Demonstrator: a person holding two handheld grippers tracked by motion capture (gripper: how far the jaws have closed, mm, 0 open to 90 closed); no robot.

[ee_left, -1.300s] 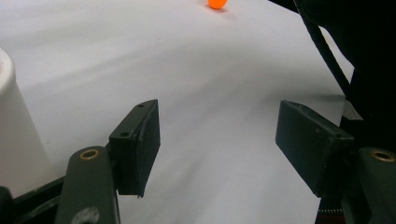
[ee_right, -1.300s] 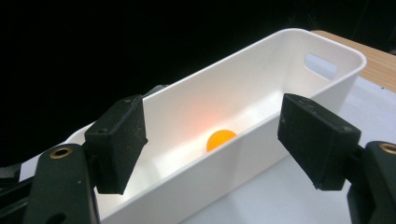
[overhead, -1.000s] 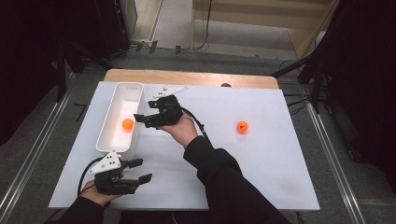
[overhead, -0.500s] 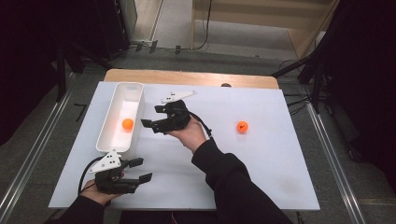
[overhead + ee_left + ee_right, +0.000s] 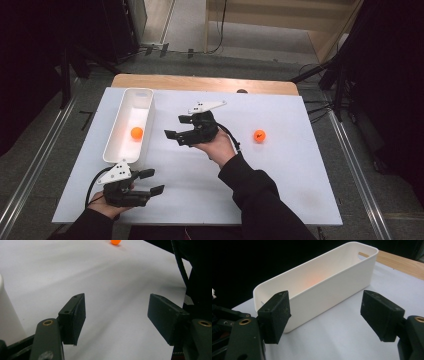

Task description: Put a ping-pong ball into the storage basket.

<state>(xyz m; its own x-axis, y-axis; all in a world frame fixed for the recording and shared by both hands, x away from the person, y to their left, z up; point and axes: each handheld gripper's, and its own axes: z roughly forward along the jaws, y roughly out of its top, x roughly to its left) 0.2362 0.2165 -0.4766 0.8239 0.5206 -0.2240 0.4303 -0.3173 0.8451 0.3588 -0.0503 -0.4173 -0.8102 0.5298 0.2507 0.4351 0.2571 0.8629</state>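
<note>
Left near corner of the white-covered worktop [image 5: 300, 195]: left gripper [image 5: 150, 182] rests low, fingers [image 5: 73, 317] spread with nothing between them, pointing across the sheet toward the right side. No change in its position against the frames from a second ago.

Left edge: long white bin [image 5: 114, 145] lies lengthwise from the near-left area toward the far left corner. One orange ball [image 5: 136, 132] sits inside it, about midway along; in the right gripper view it reads as an orange glow through the bin wall [image 5: 332, 287].

Centre: right gripper [image 5: 179, 127] is held above the sheet, fingers [image 5: 275, 315] spread and empty, aimed at the bin's long side. Changed: a second ago this gripper was close against the bin's right wall near the far end; it has since drawn off to the right and toward the middle of the worktop, apart from the bin. Fingers stayed about as wide throughout.

Right of centre: second orange ball [image 5: 259, 135] lies loose on the sheet, nearer the right edge, well apart from both grippers. Also seen far off in the left gripper view [image 5: 115, 241].

Judgement: one ball looks delivered, and the empty right gripper is backing away from the bin. Likely next is a turn toward the loose ball, which has to be picked up and carried left to the bin.
</note>
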